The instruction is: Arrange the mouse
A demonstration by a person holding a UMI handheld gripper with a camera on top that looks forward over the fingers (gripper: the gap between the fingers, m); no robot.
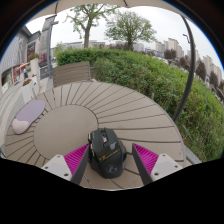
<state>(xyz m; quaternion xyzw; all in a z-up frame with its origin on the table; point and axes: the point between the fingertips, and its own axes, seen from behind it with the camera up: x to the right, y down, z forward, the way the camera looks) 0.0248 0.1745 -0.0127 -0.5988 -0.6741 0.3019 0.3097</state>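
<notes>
While the black mouse [107,152] is sitting between your fingers [73,160], you are holding the gripper [110,160] low over the round slatted wooden worktop [120,105]. The pink pads are flanking the mouse closely, but whether they are pressing on it or leaving a sliver of gap is something you cannot tell from here. It is resting near the worktop's near edge, so the arranging is looking unfinished: judging by this, you are either about to carry it or just setting it down. A pale mouse pad [28,113] is lying off to the left on the worktop, well apart from the mouse. You are working outdoors, with a hedge [160,75], trees [128,28] and buildings [165,45] beyond.
</notes>
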